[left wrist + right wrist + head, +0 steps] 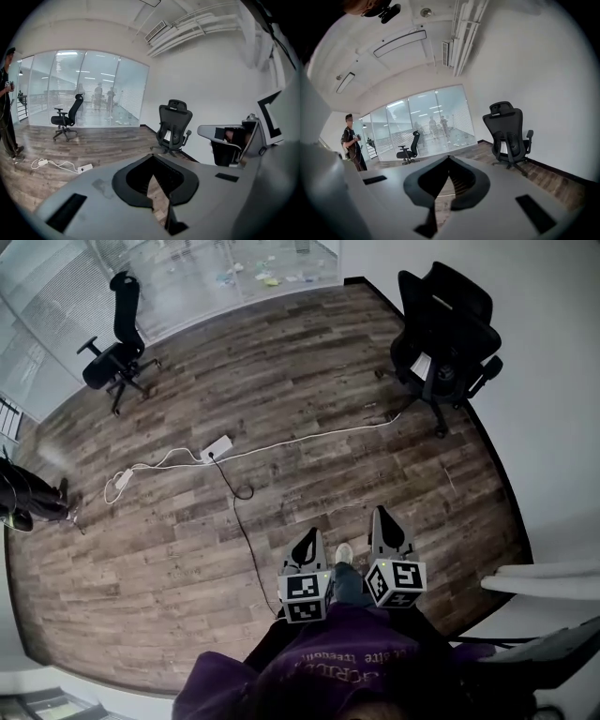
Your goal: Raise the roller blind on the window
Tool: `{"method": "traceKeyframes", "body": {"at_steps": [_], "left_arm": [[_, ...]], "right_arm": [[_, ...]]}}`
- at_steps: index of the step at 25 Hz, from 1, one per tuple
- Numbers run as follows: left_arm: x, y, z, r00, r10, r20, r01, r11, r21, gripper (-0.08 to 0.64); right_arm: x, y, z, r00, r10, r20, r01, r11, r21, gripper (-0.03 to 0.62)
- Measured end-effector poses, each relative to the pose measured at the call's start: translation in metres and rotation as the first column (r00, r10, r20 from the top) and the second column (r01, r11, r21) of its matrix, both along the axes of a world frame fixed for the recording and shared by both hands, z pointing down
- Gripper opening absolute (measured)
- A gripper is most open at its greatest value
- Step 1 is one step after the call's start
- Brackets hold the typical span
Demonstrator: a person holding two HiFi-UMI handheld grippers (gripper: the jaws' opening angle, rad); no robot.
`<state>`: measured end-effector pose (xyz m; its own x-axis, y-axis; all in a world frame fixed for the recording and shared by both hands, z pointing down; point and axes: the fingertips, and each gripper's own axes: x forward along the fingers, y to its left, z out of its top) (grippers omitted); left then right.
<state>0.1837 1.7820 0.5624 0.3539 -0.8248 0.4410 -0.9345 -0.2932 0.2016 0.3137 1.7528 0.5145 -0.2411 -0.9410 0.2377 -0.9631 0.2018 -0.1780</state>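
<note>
Neither the roller blind nor its window shows in any view. In the head view my left gripper (pixel 307 538) and right gripper (pixel 382 517) are held side by side, low in front of the body, pointing out over the wooden floor (pixel 309 390). The left gripper (pixel 152 158) is shut, its tips meeting with nothing between them. The right gripper (pixel 448 158) also looks shut and empty. Both point toward the glass wall (pixel 84 84).
A black office chair (pixel 441 334) stands by the white wall at the right, another chair (pixel 117 352) near the glass wall. A white power strip (pixel 217 448) and cables (pixel 239 512) lie on the floor ahead. A person (pixel 23 498) stands at the left. A white desk edge (pixel 544 582) is at the right.
</note>
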Motion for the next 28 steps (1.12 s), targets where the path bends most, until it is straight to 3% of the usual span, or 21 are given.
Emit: {"method": "traceKeyframes", "body": {"at_steps": [8, 13, 19, 24, 28], "left_arm": [[0.044, -0.15, -0.029, 0.998, -0.039, -0.042, 0.041, 0.998, 0.046, 0.0], [0.054, -0.204, -0.02, 0.996, -0.066, -0.06, 0.067, 0.998, 0.002, 0.0], [0.047, -0.297, -0.009, 0.995, -0.073, -0.063, 0.073, 0.997, -0.003, 0.0], [0.045, -0.415, -0.014, 0.996, -0.041, -0.078, 0.042, 0.999, 0.019, 0.0], [0.031, -0.508, -0.034, 0.997, -0.02, -0.077, 0.024, 0.999, 0.048, 0.0]], "right_arm": [[0.046, -0.137, -0.016, 0.999, -0.038, -0.026, 0.038, 0.999, 0.011, -0.003], [0.049, -0.199, -0.007, 0.998, -0.066, -0.013, 0.065, 0.998, -0.017, -0.003], [0.04, -0.291, -0.001, 0.997, -0.072, -0.016, 0.072, 0.997, -0.006, -0.003], [0.032, -0.403, -0.002, 0.998, -0.056, -0.022, 0.056, 0.998, -0.008, -0.003], [0.02, -0.494, -0.026, 0.998, -0.064, -0.008, 0.064, 0.997, 0.047, -0.003]]}}
